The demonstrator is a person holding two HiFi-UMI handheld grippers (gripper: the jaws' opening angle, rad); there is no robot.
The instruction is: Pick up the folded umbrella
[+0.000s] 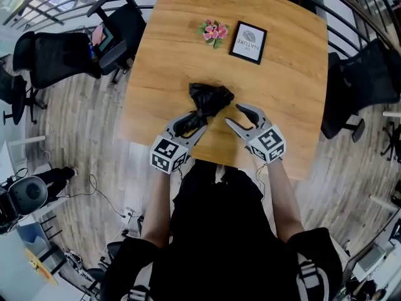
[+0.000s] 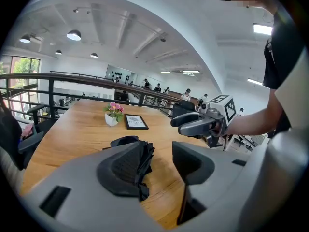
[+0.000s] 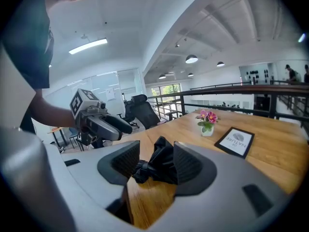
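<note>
The folded black umbrella lies crumpled on the wooden table, near its front edge. My left gripper reaches in from the near left with its jaws open. The umbrella's near end lies just inside its left pad, and bare wood shows across the rest of the gap. My right gripper stands open a little to the right of the umbrella, apart from it. In the right gripper view the umbrella shows beyond the open jaws. Each gripper sees the other: the right gripper and the left gripper.
A small pot of pink flowers and a framed card stand at the far side of the table. Black office chairs flank the table, and a curved railing runs behind it.
</note>
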